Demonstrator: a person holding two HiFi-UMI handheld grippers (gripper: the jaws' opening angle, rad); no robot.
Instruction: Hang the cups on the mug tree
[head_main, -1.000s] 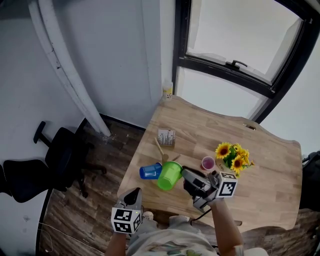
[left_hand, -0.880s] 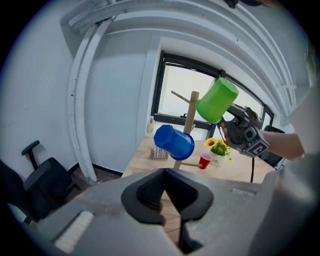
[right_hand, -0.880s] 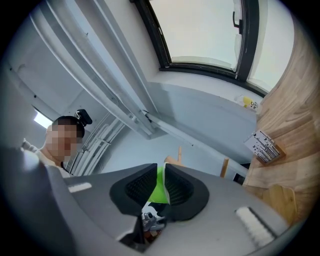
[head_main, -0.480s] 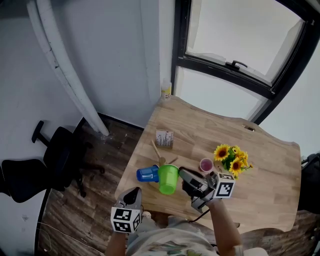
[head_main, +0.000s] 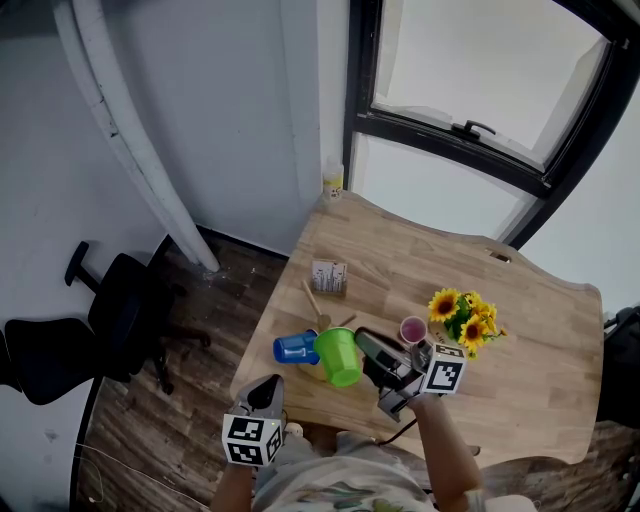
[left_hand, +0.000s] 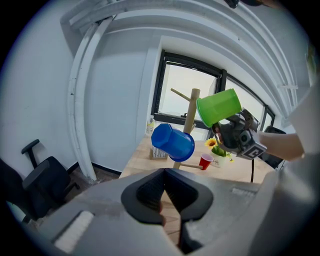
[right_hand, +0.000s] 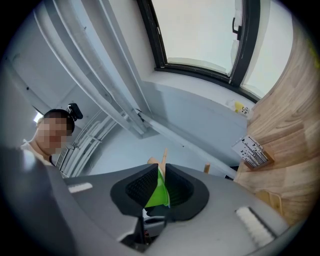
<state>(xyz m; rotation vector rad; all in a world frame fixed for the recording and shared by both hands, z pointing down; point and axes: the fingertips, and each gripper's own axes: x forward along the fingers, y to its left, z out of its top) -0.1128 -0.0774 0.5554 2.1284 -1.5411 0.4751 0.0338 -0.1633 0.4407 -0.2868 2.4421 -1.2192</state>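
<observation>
My right tongs (head_main: 364, 344), jaws just tightened, pinch the green cup (head_main: 338, 356) by its rim, tilting it toward the mug tree (left_hand: 193, 108) to catch a peg; left tongs (left_hand: 163, 192) wait pressed together, empty.

Cups: three – green cup (head_main: 338, 356), blue cup (head_main: 296, 347), red cup (head_main: 413, 327)
Mug tree (left_hand: 191, 112): one
Sunflower pot (head_main: 465, 318): one
Small box (head_main: 331, 277): one
Bottle (head_main: 334, 182): one

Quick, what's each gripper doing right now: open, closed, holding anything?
Left gripper: closed, nothing in it.
Right gripper: fingers have just been closing, now clamped on the green cup.
</observation>
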